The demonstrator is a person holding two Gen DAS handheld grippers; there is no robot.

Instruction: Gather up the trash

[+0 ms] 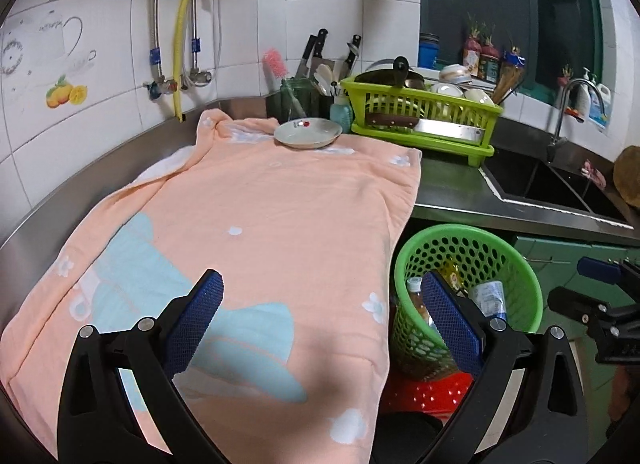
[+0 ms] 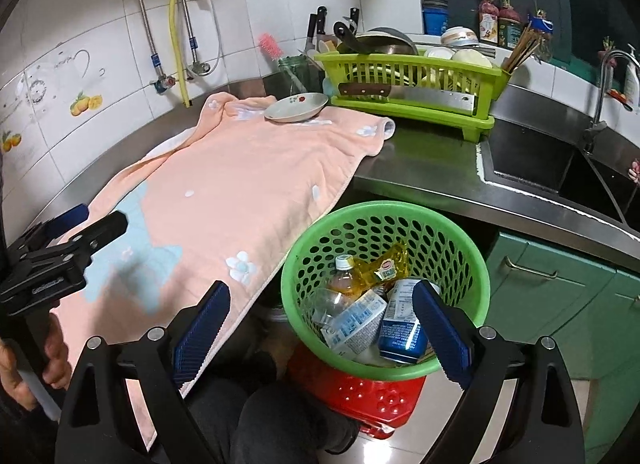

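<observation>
From the left wrist view, your left gripper (image 1: 322,318) hangs with its jaws spread wide and nothing between them, over the near part of the peach towel (image 1: 256,223) that covers the steel counter (image 1: 452,187); no loose trash shows on that towel, only a small white dish (image 1: 308,133) at its far end, beside the lime dish rack (image 1: 420,119); the green perforated basket (image 1: 472,240) sits low to the right of your tool, off the counter's edge, with bottles and a can partly hidden behind the right finger.

From the right wrist view, your right gripper (image 2: 320,330) is also spread and empty, and it is the nearer hand to the basket (image 2: 384,215); the basket lies just ahead and below, on a red stool (image 2: 360,396); inside it lie a yellow oil bottle (image 2: 372,268), a crumpled carton (image 2: 354,324) and a blue can (image 2: 400,332), tipped at mixed angles; your left gripper (image 2: 80,240) shows at the left edge, over the towel; by my reading the collecting looks largely done.
</observation>
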